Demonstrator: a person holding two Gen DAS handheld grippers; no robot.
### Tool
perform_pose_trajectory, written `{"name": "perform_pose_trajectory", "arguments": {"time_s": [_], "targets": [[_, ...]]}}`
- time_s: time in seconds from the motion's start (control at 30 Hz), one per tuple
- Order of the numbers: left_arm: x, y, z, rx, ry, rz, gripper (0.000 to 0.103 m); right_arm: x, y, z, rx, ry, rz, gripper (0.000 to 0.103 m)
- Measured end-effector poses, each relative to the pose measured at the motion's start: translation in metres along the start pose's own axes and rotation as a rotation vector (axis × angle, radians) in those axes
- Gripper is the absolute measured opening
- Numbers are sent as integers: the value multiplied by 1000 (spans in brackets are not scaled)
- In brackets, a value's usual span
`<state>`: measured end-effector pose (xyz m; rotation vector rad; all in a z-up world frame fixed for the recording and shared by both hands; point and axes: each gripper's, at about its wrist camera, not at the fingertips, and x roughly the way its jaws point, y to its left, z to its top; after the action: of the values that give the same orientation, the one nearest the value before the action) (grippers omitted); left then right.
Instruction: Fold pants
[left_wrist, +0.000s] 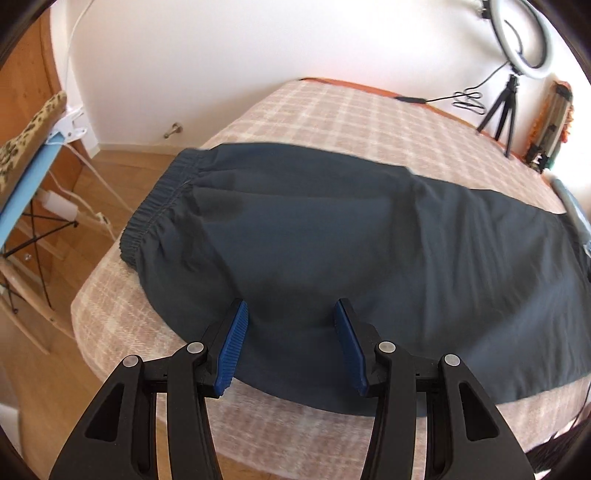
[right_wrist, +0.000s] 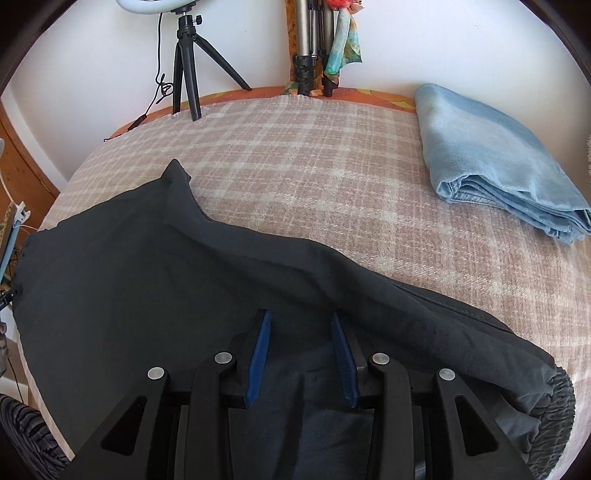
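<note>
Dark navy pants (left_wrist: 314, 251) lie flat across a checked bed cover, elastic waistband (left_wrist: 155, 206) at the left near the bed's corner. My left gripper (left_wrist: 291, 310) is open, its blue pads (left_wrist: 232, 350) just above the near edge of the pants, holding nothing. In the right wrist view the pants (right_wrist: 155, 280) spread to the left with a raised ridge of cloth running diagonally, and the gathered leg cuff (right_wrist: 554, 410) sits at the lower right. My right gripper (right_wrist: 299, 317) is open over the leg fabric, empty.
Folded light blue jeans (right_wrist: 491, 158) lie at the bed's far right. A ring light on a small black tripod (right_wrist: 188, 62) and another tripod (right_wrist: 310, 48) stand at the far edge by the wall. A chair (left_wrist: 33, 184) stands left of the bed on the wooden floor.
</note>
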<state>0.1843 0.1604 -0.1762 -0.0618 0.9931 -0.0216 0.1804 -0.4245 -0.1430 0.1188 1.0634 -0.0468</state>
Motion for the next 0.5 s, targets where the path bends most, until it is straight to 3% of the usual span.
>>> {"name": "perform_pose_trajectory", "arguments": {"time_s": [0.1,0.2,0.33,0.5], "targets": [[-2,15,2,-29,-26,32,51,-4,8,1,-18,1,-15,38],[-19,37,-2,-124,-51,-79,48,-15,22,5,-35,-26,-9,38],[-47,71,-10,-219,-103,-79,58,-37,50,13,-70,-81,14,41],[-49,111,-19,-381,-55,-164,63,-58,104,24,-118,-156,95,63]]}}
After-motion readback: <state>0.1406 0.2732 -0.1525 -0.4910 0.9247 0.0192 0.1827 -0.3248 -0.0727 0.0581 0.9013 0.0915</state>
